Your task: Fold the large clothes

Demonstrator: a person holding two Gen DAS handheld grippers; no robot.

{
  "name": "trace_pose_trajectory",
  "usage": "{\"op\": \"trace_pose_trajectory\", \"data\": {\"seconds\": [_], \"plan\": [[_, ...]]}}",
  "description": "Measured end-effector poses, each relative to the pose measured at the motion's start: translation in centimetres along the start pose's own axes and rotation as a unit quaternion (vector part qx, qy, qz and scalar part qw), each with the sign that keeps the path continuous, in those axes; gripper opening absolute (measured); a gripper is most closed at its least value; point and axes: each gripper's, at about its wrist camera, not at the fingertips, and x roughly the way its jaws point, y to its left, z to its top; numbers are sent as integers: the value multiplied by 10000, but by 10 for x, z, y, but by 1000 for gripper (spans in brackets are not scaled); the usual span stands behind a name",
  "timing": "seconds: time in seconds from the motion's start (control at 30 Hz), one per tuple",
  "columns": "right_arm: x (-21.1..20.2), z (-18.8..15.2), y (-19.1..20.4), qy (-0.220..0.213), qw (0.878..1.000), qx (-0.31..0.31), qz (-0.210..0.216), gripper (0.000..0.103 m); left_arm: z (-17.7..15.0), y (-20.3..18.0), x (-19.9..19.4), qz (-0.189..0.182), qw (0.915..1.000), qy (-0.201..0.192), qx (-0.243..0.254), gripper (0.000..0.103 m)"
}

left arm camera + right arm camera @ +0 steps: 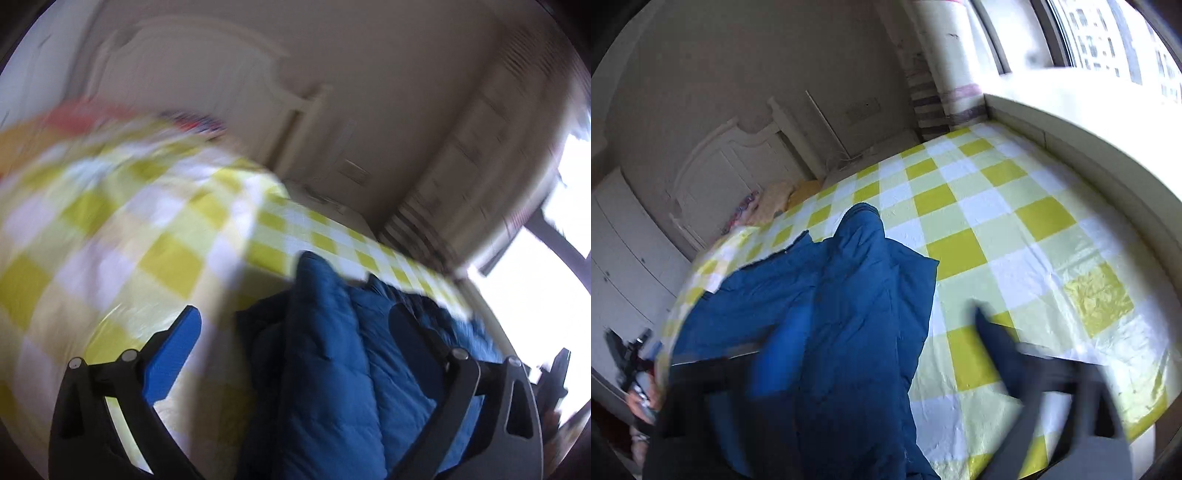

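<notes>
With both sets of fingers spread wide and gripping nothing, the left gripper (295, 347) and right gripper (882, 339) hover over the blue padded jacket (827, 295), heaped at the near left of the checked bed cover (1004, 206). Risk: springy padding may unfold; a deep pinch could catch the cover too.

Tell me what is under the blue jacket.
The blue jacket lies on a yellow and white checked sheet that covers the bed. The part of the sheet below the jacket is hidden.
</notes>
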Motion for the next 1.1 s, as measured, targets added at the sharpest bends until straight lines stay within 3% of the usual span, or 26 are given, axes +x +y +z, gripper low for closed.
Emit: {"op": "trace_pose_trajectory", "data": {"seconds": [0.1, 0.2, 0.37, 0.43, 0.5, 0.6, 0.73, 0.83, 0.97, 1.1], "plan": [[3, 6, 27, -136, 9971, -710, -239, 98, 1, -39, 22, 206, 9947, 340, 949, 101], [18, 23, 45, -73, 9945, -1008, -272, 98, 4, -59, 46, 416, 9881, 576, 1364, 101], [48, 28, 56, 476, 9920, -1039, -542, 98, -3, -63, 89, 437, 9819, 1261, 1341, 101], [56, 15, 62, 556, 9899, -1189, -541, 98, -16, -58, 98, 651, 9778, 1370, 1445, 101], [75, -6, 62, 716, 9847, -1365, -807, 98, -30, -49, 110, 698, 9764, 1512, 1378, 101], [81, -17, 48, 481, 9921, -1058, -470, 99, -31, -30, 111, 415, 9836, 1488, 935, 101], [82, -15, 37, 667, 9945, -765, -271, 99, -31, -27, 110, 408, 9845, 1482, 840, 101], [75, -6, 47, 768, 9901, -1063, -497, 98, -25, -35, 102, 616, 9826, 1403, 1054, 101], [68, 14, 67, 536, 9772, -1848, -902, 98, -2, -51, 98, 726, 9783, 1238, 1496, 101], [91, 39, 66, 750, 9750, -1883, -909, 98, 15, -51, 129, 652, 9740, 1661, 1393, 101]]}}
